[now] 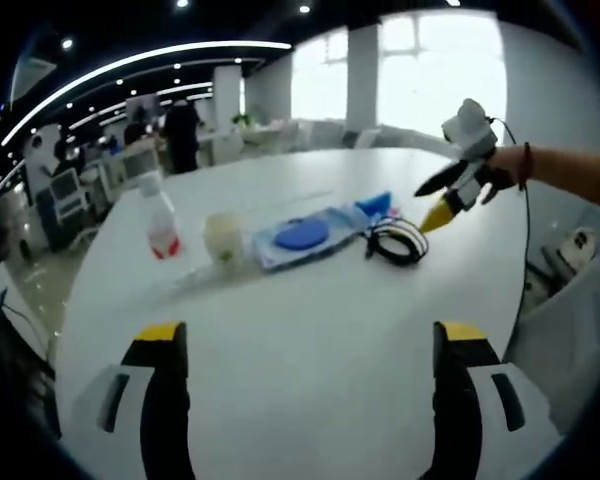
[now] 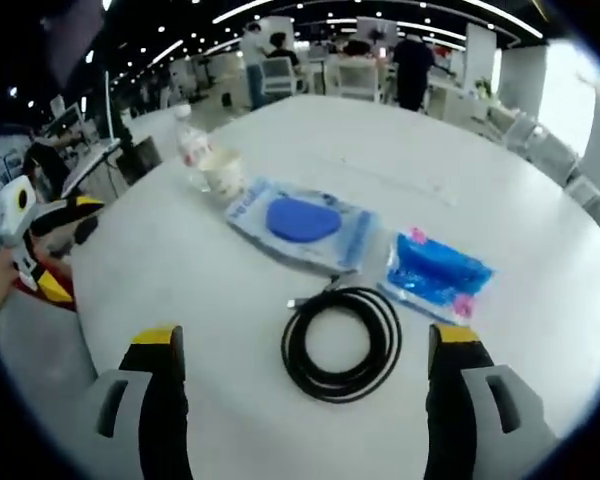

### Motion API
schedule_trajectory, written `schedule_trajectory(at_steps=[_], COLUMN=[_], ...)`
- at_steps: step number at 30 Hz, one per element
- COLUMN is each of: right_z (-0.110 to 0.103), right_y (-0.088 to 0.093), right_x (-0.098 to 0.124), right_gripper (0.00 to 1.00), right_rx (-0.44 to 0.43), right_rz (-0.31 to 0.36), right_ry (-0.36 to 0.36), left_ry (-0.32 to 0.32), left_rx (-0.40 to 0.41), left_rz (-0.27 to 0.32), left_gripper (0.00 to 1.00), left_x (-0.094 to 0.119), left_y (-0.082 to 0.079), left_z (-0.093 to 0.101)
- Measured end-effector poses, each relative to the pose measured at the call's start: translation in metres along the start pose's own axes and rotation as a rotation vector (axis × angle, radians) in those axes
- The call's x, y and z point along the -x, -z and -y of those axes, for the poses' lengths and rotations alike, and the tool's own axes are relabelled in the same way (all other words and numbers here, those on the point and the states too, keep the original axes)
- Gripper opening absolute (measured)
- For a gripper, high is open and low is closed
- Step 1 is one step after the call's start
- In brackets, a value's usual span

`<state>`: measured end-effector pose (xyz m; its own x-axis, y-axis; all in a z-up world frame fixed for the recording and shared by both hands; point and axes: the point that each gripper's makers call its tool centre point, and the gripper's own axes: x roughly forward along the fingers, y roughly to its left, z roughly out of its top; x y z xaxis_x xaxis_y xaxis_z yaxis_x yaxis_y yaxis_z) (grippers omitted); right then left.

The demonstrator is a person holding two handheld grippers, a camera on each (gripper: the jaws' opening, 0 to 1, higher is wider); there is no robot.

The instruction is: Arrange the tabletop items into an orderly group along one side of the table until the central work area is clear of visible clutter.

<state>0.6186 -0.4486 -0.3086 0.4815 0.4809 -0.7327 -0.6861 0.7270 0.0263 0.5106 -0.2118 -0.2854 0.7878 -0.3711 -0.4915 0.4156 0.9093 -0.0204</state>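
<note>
Gleaming black coiled cable (image 2: 342,342)

A bottle (image 2: 192,146), cup (image 2: 223,172), two blue packs (image 2: 302,224) (image 2: 436,271) and a coiled black cable (image 2: 342,343) lie in a row

Black cable (image 2: 342,343), blue pouch (image 2: 438,268)

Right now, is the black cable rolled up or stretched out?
Rolled up: the cable lies in a round coil on the table.
</note>
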Motion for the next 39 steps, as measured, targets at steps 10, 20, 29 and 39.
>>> schedule_trajectory(at_steps=[10, 20, 29, 39], right_z=[-0.022, -0.048, -0.063, -0.070], right_y=[-0.004, -0.004, 0.004, 0.013], right_x=[0.027, 0.047, 0.062, 0.079], right_gripper=[1.00, 1.00, 1.00, 1.00], right_rx=[0.041, 0.044, -0.030, -0.037], right_rz=[0.055, 0.103, 0.170, 0.220], right_ry=[0.009, -0.023, -0.017, 0.026], left_ry=[-0.017, -0.025, -0.030, -0.055], left_rx=[-0.013, 0.004, 0.009, 0.048], left_rz=[0.014, 0.040, 0.034, 0.043], left_gripper=[0.98, 0.98, 0.97, 0.96], left_x=[0.005, 0.011, 0.015, 0.027], left_y=[-0.002, -0.006, -0.004, 0.001], left_z=[-0.001, -0.006, -0.004, -0.008])
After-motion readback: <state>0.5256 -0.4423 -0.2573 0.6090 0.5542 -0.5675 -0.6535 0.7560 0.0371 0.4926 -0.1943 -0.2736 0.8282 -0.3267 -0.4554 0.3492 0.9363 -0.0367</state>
